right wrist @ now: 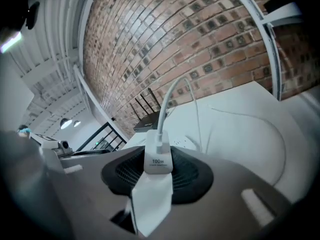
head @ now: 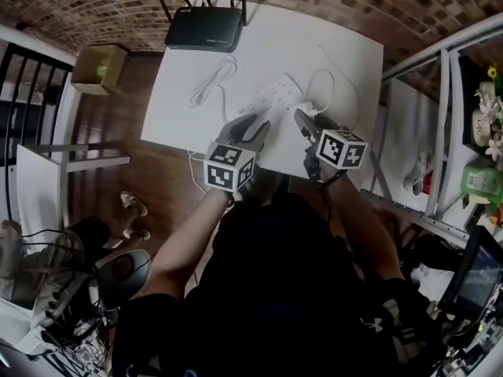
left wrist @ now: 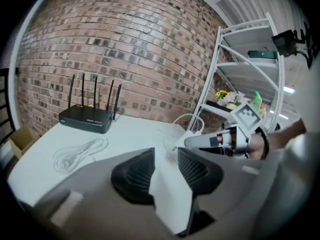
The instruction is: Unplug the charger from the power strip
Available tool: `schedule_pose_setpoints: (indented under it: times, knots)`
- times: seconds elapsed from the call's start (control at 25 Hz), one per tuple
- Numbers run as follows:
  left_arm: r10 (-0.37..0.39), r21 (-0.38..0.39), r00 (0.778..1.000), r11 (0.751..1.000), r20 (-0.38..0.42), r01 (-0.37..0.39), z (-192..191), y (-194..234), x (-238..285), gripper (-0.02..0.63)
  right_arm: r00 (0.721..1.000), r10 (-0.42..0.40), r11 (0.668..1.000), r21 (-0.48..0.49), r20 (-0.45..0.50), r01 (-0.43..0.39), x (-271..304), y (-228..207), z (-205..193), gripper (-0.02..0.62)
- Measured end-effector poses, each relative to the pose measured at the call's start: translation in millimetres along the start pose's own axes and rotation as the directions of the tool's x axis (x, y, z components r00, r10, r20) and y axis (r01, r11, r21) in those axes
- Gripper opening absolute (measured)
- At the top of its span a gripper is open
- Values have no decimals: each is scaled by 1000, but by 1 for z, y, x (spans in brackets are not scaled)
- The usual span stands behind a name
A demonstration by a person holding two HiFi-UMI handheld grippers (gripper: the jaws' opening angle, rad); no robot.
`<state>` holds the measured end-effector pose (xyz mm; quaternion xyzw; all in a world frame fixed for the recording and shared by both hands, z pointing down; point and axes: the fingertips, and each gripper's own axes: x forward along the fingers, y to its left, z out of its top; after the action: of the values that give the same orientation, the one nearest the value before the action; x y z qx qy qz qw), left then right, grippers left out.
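Charger appears free of the power strip, gripped in the right gripper jaws.
The left gripper hovers above the bench, jaws open and empty. A firm grip and slow lift should stop the trailing cable dragging the strip.

The head view looks steeply down from above the person onto the white table, which fills the upper centre of the frame. The router is at top centre, and the left gripper and right gripper are mid-frame. The left gripper view rides close behind its own jaws, which fill the lower half. It faces low across the table toward the brick wall, and the right gripper shows at its centre right. The right gripper view is rolled, so wall and table slant, and the charger sits right before the lens. All 3 views share the table and router.
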<state>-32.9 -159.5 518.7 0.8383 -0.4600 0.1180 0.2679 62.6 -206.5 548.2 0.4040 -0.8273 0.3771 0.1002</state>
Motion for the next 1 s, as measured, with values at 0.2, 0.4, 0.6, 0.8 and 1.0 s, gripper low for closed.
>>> schedule_pose_setpoints:
  times: [0.2,0.4,0.6,0.8,1.0]
  knots:
    - [-5,-28,1000,1000,30,6,8,-8,-13,144,998,2,991,137,61,-10,-18,-28,5,144]
    - [-1,-51,1000,999,27,2,3,-15,-20,144,996,6,965,260,88,-28,-29,-57,-1,144]
    - [-18,-60,1000,998,1,18,-8,-25,-17,137,996,-26,924,382,83,-8,-31,-86,-16,144]
    - [-21,-67,1000,998,-16,20,-17,-29,-16,135,996,-54,867,499,76,9,-26,-108,-33,144]
    - [-21,-69,999,997,-29,19,-21,-30,-19,135,994,-100,804,591,34,61,-19,-130,-53,144]
